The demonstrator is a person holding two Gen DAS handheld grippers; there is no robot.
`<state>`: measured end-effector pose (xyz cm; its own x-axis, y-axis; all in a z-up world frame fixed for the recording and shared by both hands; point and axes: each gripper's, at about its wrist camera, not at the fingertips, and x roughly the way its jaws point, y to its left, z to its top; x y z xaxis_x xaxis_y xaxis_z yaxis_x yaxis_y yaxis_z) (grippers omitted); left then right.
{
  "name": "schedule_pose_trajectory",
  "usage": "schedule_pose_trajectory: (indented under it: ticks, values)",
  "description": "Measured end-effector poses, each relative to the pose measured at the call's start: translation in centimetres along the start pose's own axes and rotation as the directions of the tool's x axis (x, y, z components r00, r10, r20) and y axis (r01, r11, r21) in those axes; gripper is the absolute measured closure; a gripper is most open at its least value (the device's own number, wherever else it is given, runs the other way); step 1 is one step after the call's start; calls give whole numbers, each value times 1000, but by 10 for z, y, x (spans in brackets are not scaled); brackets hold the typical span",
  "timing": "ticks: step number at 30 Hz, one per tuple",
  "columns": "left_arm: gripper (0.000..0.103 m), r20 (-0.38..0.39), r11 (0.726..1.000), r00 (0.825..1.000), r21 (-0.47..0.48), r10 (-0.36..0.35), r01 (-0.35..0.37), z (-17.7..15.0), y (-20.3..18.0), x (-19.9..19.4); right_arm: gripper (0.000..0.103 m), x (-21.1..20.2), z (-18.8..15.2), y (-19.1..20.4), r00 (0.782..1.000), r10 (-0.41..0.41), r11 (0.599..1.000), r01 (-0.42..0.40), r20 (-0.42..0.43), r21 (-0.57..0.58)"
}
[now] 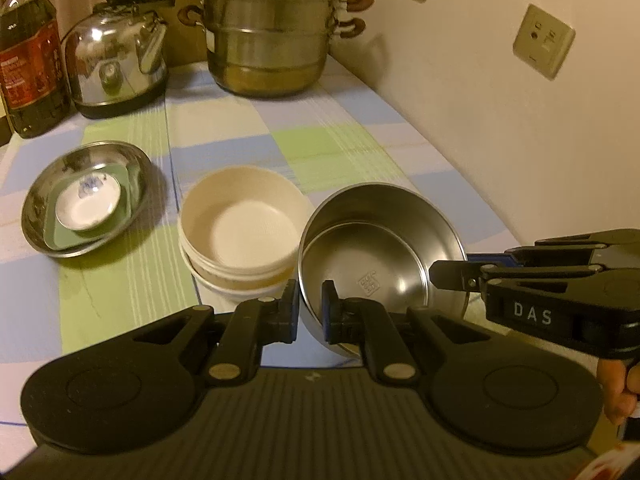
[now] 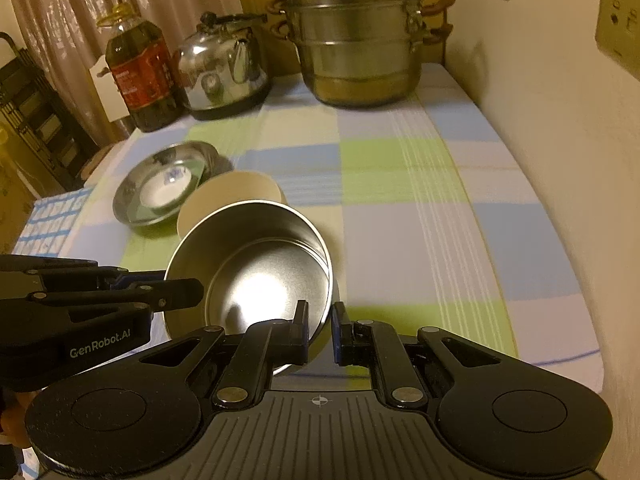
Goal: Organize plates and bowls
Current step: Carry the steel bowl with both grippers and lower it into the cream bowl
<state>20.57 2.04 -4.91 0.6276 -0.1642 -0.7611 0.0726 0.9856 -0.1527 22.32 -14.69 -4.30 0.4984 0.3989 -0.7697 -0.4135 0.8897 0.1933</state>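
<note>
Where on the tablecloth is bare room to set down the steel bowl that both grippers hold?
The widest bare patch lies between the steel bowl, the wall and the steamer pot. It is crowded to the left: cream bowls, then a steel dish.

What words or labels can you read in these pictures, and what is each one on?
"DAS": white letters on the right tongs' body.
"GenRobot.AI": on the left tongs' body.
Embossed stamp in the steel bowl: too small to read.
Red label on the oil bottle: blurred, unreadable.
</note>
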Motion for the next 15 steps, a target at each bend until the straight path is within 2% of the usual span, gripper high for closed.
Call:
schedule_pose_trajectory:
  ticks: [15]
  values:
    - [93, 53, 995, 996, -68, 74, -70, 41, 40, -1, 92, 31, 58, 16, 995, 93, 996, -93, 22, -16]
